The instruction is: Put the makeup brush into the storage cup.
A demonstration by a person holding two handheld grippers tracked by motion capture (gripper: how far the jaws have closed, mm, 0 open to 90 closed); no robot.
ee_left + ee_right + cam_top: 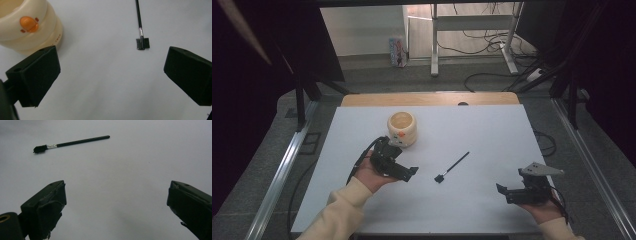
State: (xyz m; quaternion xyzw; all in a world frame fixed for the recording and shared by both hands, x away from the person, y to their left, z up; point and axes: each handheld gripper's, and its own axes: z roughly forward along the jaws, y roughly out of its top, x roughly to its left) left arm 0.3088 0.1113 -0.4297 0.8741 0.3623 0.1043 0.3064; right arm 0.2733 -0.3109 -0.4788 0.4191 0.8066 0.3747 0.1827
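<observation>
The cream pot (27, 25) bears an orange duck mark and faint unreadable lettering. The black brush (452, 167) lies on the white bench (492, 135) between both grippers (409, 172) (502, 191), whose fingers are released.

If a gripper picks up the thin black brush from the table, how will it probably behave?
The brush looks thin and light, so it probably lifts easily. It lies flat on the white table, so wide jaws may slip off it. Its round handle may roll if pushed sideways.

1. We look from high above the near edge, forward and down over the white table (492, 130).
2. Both gripper views sit low and close, sharing the black brush (140, 27) (72, 143) (453, 166).
</observation>
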